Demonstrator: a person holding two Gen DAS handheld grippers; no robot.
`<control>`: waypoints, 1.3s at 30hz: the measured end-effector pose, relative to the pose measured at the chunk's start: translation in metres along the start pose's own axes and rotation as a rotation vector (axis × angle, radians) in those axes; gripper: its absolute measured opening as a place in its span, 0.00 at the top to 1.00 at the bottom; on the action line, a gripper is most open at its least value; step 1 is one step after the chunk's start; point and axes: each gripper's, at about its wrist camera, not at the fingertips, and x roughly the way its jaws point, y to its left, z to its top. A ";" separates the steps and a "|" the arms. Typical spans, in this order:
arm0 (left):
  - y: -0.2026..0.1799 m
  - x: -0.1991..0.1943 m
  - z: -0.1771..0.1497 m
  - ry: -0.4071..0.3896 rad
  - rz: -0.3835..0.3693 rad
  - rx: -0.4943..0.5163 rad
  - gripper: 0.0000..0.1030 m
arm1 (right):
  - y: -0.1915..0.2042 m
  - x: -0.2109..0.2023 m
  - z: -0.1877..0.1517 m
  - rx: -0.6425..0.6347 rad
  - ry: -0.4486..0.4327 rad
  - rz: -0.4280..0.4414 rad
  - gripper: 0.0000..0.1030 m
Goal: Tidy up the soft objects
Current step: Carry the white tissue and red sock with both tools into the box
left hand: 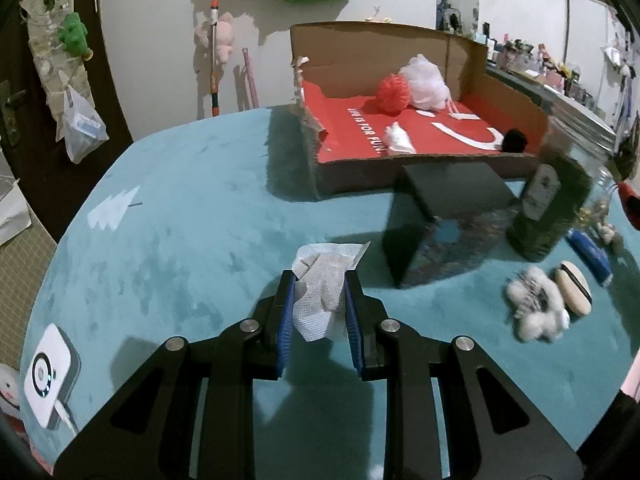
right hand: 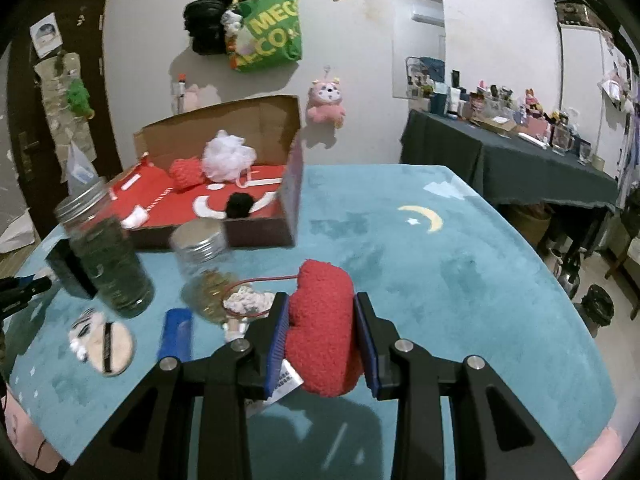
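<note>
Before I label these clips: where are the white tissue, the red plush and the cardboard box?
white tissue (left hand: 320, 296), left wrist view, crumpled middle.
red plush (right hand: 322, 328), right wrist view, fuzzy body.
cardboard box (right hand: 256, 234), right wrist view, front wall.

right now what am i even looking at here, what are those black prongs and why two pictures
The black prongs are two-finger grippers, one held in each of a person's hands; no robot arm is involved. Each picture comes from a fisheye camera on one gripper, looking along its fingers. The left gripper is shut on a white crumpled cloth. The right gripper is shut on a red fuzzy plush. Below lies a teal table cover with an open cardboard box holding red and white puffs, plus two glass jars and small items.
</note>
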 end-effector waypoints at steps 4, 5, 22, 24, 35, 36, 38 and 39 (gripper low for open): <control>0.008 0.009 0.009 0.015 -0.003 -0.010 0.79 | -0.011 0.008 0.008 0.016 -0.001 -0.029 0.66; 0.010 0.011 0.011 0.018 0.000 -0.011 0.79 | -0.015 0.010 0.011 0.025 -0.001 -0.032 0.66; 0.019 0.024 0.029 0.025 -0.011 -0.012 0.79 | -0.016 -0.002 0.043 0.053 -0.070 0.018 0.66; 0.018 0.025 0.030 0.025 -0.012 -0.009 0.79 | -0.014 -0.006 0.047 0.051 -0.083 0.020 0.66; 0.010 0.030 0.033 0.029 -0.021 0.014 0.79 | -0.007 0.020 0.050 0.031 -0.052 0.026 0.66; 0.009 0.029 0.034 0.027 -0.022 0.019 0.79 | -0.006 0.023 0.050 0.031 -0.047 0.028 0.66; 0.008 0.028 0.036 0.021 -0.024 0.027 0.79 | -0.004 0.027 0.051 0.029 -0.046 0.033 0.66; 0.007 0.026 0.038 0.017 -0.026 0.030 0.79 | -0.003 0.028 0.052 0.029 -0.049 0.039 0.66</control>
